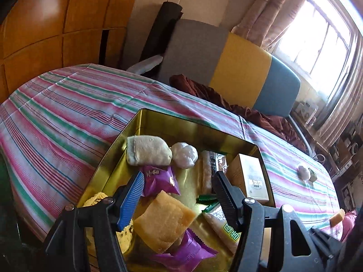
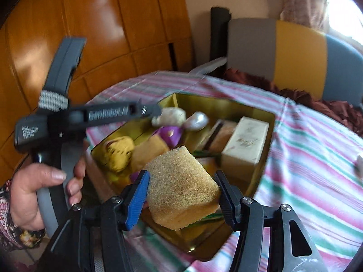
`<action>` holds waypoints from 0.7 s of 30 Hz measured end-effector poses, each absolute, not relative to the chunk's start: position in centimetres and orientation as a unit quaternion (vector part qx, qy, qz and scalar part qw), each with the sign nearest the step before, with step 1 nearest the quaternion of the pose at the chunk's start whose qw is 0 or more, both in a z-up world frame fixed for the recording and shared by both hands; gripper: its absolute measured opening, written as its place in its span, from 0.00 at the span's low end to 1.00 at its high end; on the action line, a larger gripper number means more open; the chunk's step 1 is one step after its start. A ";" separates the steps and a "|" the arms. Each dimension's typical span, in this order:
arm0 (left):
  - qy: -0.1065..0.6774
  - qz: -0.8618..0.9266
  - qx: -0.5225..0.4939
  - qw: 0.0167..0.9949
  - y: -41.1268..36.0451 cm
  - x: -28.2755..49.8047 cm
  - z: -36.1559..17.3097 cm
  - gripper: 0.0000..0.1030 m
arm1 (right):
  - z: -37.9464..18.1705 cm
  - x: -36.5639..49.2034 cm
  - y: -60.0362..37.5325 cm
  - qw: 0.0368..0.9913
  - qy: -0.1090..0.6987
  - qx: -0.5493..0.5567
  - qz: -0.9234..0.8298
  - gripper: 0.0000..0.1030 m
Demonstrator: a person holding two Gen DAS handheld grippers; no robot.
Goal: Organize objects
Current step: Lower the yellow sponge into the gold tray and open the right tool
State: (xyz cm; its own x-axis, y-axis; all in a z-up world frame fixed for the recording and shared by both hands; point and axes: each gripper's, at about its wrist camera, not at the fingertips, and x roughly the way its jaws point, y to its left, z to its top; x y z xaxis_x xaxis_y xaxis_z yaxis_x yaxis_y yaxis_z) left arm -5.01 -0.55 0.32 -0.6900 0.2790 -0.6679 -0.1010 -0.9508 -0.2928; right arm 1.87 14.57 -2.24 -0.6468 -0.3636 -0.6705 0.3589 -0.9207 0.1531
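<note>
While the right gripper [image 2: 181,195] hangs over the gold tin [image 2: 267,136], its jaws grip a yellow sponge block [image 2: 181,188], blue pad on one side, black pad on the other, both touching it. The sponge sits above the near end of the tin, not resting on the contents. Left gripper [image 1: 179,195] has its jaws open and empty, hovering over the same tin [image 1: 158,122]; nothing sits between the pads. In the tin: a rolled pale sock [image 1: 147,150] and a white crumpled ball [image 1: 184,155] at the far end, side by side and touching; purple snack packets [image 1: 160,180], a tan wafer-like slab [image 1: 164,222], a cream box [image 1: 254,176] against the right wall. The tin sits on a bed with a striped sheet [image 1: 68,104]. Still out on the sheet, well apart from the tin: another white ball [image 1: 303,172] and a small yellow block [image 1: 337,217] near the edge. A hand [image 2: 34,195] holds the left gripper's handle in the right view, which is motion-blurred.
</note>
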 end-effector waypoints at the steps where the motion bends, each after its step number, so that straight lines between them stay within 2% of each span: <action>1: -0.118 0.912 -0.378 0.104 -0.6 -5.0 0.4 0.63 | -2.5 1.8 14.4 0.200 -0.001 0.374 -0.906 0.58; 8: -0.121 0.915 -0.371 0.105 -0.5 -4.6 0.9 0.63 | -4.8 0.2 13.6 0.211 -0.028 0.416 -0.884 0.62; 10: -0.122 0.914 -0.372 0.108 -0.4 -4.5 0.9 0.63 | -5.2 0.1 13.9 0.212 -0.048 0.422 -0.880 0.66; 13: -0.121 0.914 -0.372 0.111 -0.1 -4.4 0.9 0.63 | -4.9 0.4 15.0 0.205 -0.076 0.412 -0.885 0.78; 16: -0.123 0.912 -0.373 0.113 0.0 -4.3 0.8 0.63 | -4.1 0.9 16.7 0.199 -0.102 0.399 -0.889 0.81; 17: -0.123 0.912 -0.374 0.114 0.1 -4.3 0.7 0.63 | -4.0 0.9 17.0 0.195 -0.097 0.398 -0.891 0.79; 19: -0.122 0.911 -0.377 0.115 0.3 -4.2 0.6 0.63 | -3.5 1.2 17.2 0.173 -0.065 0.394 -0.900 0.67; 21: -0.120 0.912 -0.375 0.114 0.3 -4.1 0.7 0.63 | -3.3 1.4 17.3 0.165 -0.036 0.402 -0.900 0.49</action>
State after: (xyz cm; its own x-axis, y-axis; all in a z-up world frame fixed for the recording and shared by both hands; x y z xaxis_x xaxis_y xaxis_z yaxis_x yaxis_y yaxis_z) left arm -4.12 0.34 0.65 -0.6920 0.2990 -0.6571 -0.1182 -0.9448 -0.3054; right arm 1.37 17.25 -3.27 -0.6228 -0.3268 -0.7109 0.2688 -0.9427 0.1978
